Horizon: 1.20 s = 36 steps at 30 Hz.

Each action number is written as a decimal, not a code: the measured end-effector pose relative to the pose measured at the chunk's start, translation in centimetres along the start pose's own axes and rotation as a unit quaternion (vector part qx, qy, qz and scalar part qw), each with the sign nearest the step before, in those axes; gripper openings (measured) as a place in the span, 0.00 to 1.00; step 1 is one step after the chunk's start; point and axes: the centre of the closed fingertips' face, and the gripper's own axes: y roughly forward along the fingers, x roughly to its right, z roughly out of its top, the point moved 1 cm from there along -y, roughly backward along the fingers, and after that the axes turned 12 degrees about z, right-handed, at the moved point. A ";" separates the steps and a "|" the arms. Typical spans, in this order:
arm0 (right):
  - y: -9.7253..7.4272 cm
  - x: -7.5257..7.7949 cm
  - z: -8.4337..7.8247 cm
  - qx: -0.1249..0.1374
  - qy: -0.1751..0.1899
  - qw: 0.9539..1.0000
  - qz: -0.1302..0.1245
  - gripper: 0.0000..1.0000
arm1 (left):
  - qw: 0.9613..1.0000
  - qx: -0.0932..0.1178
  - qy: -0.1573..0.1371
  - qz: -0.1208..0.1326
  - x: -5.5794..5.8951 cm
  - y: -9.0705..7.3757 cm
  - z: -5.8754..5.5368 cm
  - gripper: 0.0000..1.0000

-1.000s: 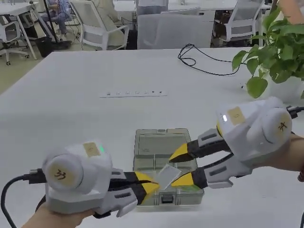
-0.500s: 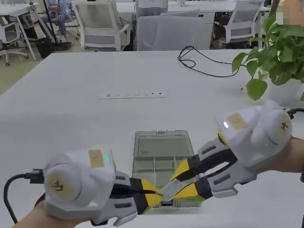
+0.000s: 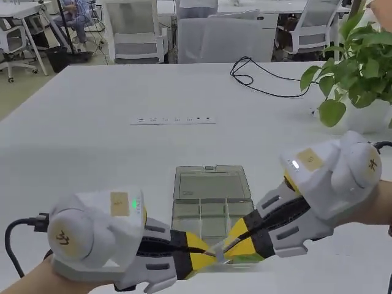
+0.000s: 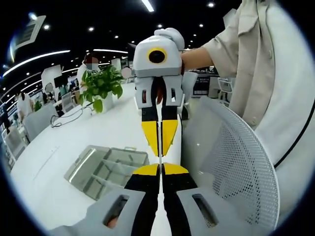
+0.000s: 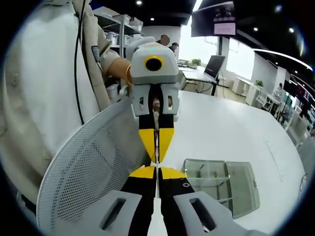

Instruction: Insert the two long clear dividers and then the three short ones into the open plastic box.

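Left gripper (image 3: 205, 258), right gripper (image 3: 236, 242), divider (image 3: 219, 251) at box (image 3: 208, 184) edge

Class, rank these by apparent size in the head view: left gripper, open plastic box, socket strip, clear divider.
1. left gripper, enlarged by nearness to the camera
2. open plastic box
3. socket strip
4. clear divider, a sliver shared with the right gripper

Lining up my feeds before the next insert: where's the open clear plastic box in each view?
Head view: the open clear plastic box lies bottom centre, beyond left gripper and right gripper.
Left gripper view: lower left.
Right gripper view: lower right.
Shared landmark: the two grippers meeting tip to tip, both pinching a thin clear divider.
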 end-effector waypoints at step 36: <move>-2.4 4.6 -0.1 0.013 0.029 0.993 -0.112 0.02 | 0.980 0.044 -0.138 0.137 -3.8 -1.4 -0.4 0.25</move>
